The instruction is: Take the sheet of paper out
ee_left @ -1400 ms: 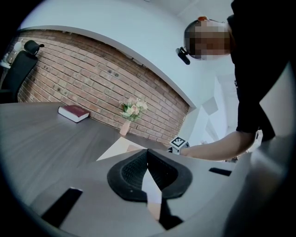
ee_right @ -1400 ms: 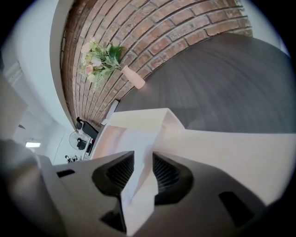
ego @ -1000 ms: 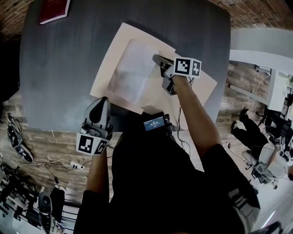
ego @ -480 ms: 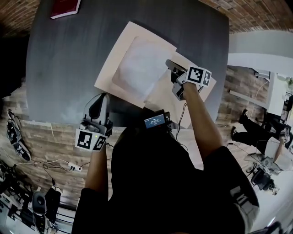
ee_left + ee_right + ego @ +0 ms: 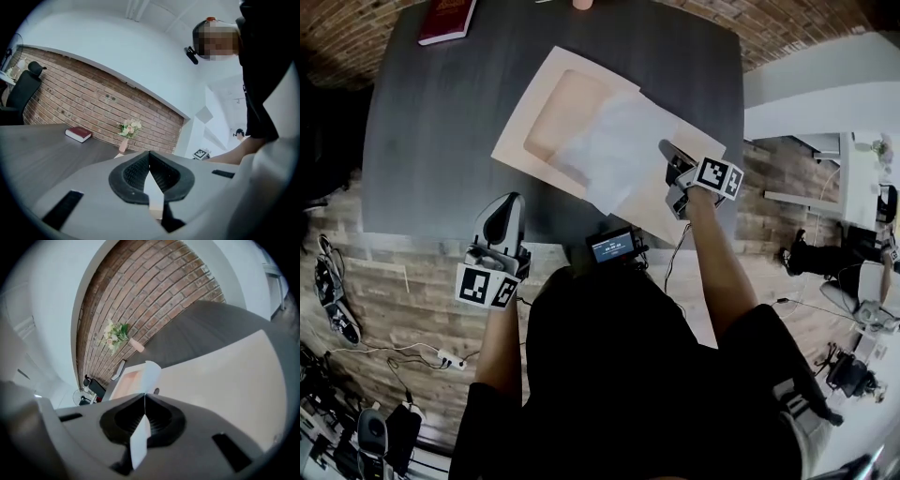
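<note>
The sheet of paper (image 5: 623, 150) is shown partly drawn out of the open beige folder (image 5: 530, 122), over whose right half it lies, and its near right edge is clamped between the fully closed jaws of the right gripper (image 5: 668, 152). The folder is laid flat on the dark grey table (image 5: 441, 122). The left gripper (image 5: 503, 202) is held apart from the folder at the table's near edge, with its jaws met at the tips and nothing gripped.
</note>
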Tool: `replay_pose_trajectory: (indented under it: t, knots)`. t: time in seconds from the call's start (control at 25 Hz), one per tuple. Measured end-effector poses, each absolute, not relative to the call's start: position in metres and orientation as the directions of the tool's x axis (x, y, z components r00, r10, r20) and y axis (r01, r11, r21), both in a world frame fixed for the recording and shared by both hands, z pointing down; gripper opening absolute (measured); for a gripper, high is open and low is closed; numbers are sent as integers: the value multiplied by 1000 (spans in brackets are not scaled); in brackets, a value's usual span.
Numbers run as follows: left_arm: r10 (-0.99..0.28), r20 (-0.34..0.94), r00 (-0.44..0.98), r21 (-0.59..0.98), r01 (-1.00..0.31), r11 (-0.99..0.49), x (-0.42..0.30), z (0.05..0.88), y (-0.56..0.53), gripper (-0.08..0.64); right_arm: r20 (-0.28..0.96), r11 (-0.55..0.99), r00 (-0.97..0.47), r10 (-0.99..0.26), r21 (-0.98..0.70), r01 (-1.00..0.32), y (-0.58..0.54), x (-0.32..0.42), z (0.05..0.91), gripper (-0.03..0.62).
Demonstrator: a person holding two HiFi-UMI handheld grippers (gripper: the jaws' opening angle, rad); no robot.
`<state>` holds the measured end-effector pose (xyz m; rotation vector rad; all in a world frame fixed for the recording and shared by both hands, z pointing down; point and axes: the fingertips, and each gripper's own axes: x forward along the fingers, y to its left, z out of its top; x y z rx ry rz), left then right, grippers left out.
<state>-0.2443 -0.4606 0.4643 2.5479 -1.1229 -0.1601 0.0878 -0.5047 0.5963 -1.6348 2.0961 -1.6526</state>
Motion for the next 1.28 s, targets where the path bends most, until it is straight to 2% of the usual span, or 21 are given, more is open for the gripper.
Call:
replay_pose_trajectory:
  t: [0.28, 0.56, 1.0, 1.28]
  knots:
    - [-731, -27, 682, 344, -680, -648, -239, 447, -386, -5, 485, 37, -413, -771, -613, -789, -434, 93, 538, 3]
    - [-745, -53, 665, 361, -682, -636, -227, 443, -321, -5, 414, 223, -406, -815, -424, -878, -369, 100, 474, 3]
    - [-743, -44, 667, 335, -691, -640, -188, 436, -269, -5, 250, 405, -465, -849, -255, -878, -286, 102, 408, 3]
    - [-767, -34, 641, 311, -722, -618, -141, 418, -203, -5, 250, 518, -524, -814, -96, -850, -205, 123, 405, 3]
